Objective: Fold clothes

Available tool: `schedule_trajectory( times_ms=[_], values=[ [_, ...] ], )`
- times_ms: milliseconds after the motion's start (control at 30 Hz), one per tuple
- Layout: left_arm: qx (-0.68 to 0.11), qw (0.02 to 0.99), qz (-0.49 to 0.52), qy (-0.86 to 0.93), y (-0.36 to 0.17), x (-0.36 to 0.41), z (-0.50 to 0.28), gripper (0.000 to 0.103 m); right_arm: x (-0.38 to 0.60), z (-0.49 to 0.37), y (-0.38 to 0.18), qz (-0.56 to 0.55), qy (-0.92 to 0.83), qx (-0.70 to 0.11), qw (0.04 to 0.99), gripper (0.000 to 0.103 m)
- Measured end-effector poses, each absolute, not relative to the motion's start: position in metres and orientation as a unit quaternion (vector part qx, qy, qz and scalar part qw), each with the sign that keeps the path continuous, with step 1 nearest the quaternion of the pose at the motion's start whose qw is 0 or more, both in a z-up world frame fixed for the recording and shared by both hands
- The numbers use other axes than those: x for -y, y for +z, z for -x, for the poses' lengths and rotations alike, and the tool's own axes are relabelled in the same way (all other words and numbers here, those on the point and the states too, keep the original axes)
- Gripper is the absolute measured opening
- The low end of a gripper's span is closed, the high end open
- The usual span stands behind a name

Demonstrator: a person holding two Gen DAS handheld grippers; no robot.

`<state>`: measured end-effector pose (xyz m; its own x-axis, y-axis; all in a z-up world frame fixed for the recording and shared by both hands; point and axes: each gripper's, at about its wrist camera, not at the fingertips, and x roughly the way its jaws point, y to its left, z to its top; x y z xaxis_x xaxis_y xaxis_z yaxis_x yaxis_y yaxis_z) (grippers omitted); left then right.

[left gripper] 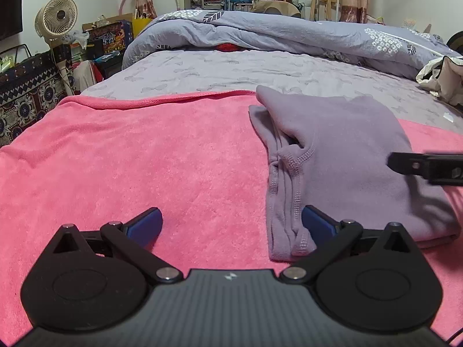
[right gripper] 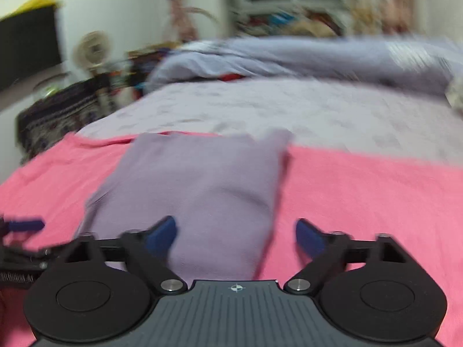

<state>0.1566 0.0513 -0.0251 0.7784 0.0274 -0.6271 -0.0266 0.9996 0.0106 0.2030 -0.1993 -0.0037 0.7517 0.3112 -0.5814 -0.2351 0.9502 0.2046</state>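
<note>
while both grippers, left (left gripper: 231, 225) and right (right gripper: 235, 235), hang spread and empty, the folded garment (left gripper: 341, 156) lies on the pink towel (left gripper: 130, 159), needing its layered edge squared.

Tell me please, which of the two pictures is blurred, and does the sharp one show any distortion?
Right wrist view: motion blur smears the whole scene, the purple garment included; only the right gripper itself looks sharp. Left wrist view: sharp, seams readable, but the fisheye bends the pink towel edge and darkens the corners.
</note>
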Motion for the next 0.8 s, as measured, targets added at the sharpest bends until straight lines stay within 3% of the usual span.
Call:
schedule_trajectory(
  times_ms=[100, 233, 333, 433, 633, 800],
  values=[
    [-0.328, 0.945, -0.001, 0.014, -0.023, -0.051, -0.154, 0.103, 0.214, -0.172, -0.004, -0.095, 0.149, -0.333, 0.926, 0.093],
    [-0.314, 0.949, 0.001, 0.008, -0.017, -0.051, -0.14, 0.103, 0.2, -0.106, 0.001, 0.027, 0.202, -0.307, 0.93, 0.096],
    [-0.325, 0.945, 0.038, -0.002, -0.014, -0.052, -0.098, 0.102, 0.2, -0.051, 0.007, 0.066, 0.208, -0.291, 0.931, 0.101],
    [-0.331, 0.942, 0.049, -0.027, -0.011, -0.047, -0.04, 0.103, 0.211, -0.008, 0.02, 0.034, 0.195, -0.289, 0.937, 0.103],
    [-0.336, 0.942, 0.009, -0.014, -0.012, -0.028, 0.028, 0.103, 0.22, 0.043, 0.021, 0.041, 0.173, -0.303, 0.936, 0.103],
    [-0.29, 0.956, -0.029, -0.027, 0.013, -0.02, 0.033, 0.103, 0.219, 0.045, 0.009, 0.081, 0.213, -0.327, 0.917, 0.103]
  ],
)
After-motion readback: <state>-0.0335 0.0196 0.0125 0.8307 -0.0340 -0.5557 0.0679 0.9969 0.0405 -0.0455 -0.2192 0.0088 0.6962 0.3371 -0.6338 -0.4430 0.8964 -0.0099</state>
